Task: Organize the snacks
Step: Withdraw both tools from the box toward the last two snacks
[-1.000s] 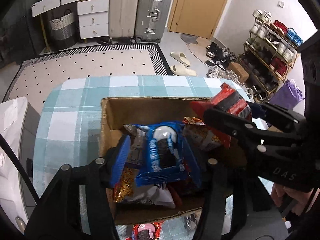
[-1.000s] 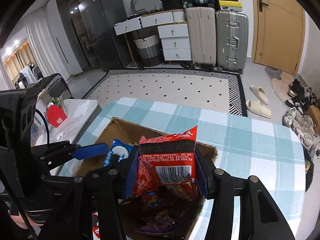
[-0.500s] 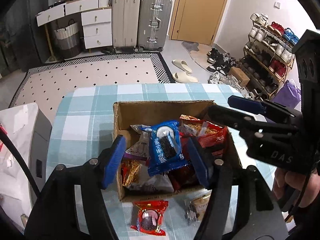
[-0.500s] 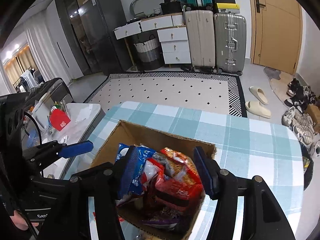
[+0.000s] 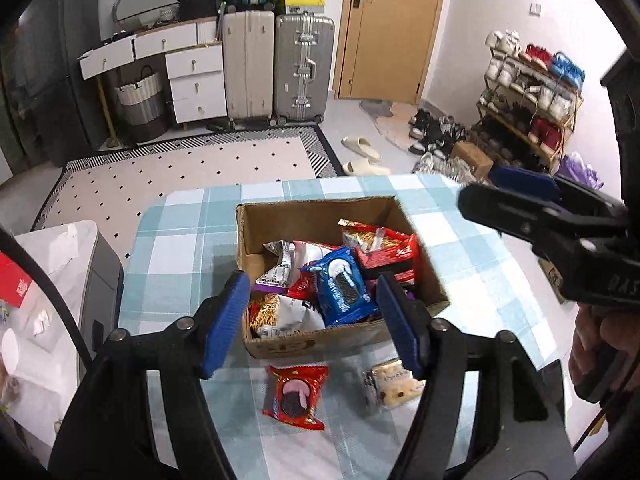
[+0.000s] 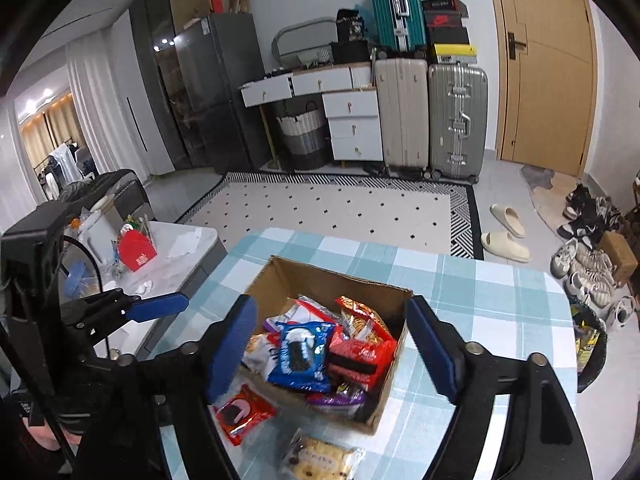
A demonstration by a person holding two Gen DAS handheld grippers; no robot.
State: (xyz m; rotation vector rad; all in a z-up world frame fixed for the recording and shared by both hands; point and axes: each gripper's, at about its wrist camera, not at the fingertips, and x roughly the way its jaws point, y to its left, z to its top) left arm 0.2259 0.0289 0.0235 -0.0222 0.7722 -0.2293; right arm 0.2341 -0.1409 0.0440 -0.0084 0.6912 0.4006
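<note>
Around the table (image 5: 192, 240) with its teal-and-white checked cloth we saw, at twelve o'clock in the left wrist view, two upright suitcases (image 5: 280, 68) beside white drawers (image 5: 196, 80), a wooden door (image 5: 394, 28) toward one o'clock and a crowded shoe rack (image 5: 532, 92) at two o'clock; a patterned rug (image 5: 192, 172) lay on the floor between them and the table. Nothing stood between either tool and the cardboard box (image 5: 320, 340), which sat open near the middle of the table. Inside it we found a heap of packets: a blue cookie packet (image 5: 340, 288) lay on top, a red packet (image 5: 384, 244) just beside it at one o'clock, white and gold wrappers at nine o'clock. On the cloth at six o'clock from the box lay a red cookie packet (image 5: 296, 392) and, just beside that, a clear pack of pale biscuits (image 5: 392, 384), both outside the box. Our left gripper (image 5: 312, 320) hung over the box's near edge, released, its jaws having just been opening with nothing pinched between the blue pads. Our right gripper (image 6: 332, 348) likewise stood released above the box, jaws just widened and holding nothing; the blue packet and red packet showed between its pads but lay loose in the box
</note>
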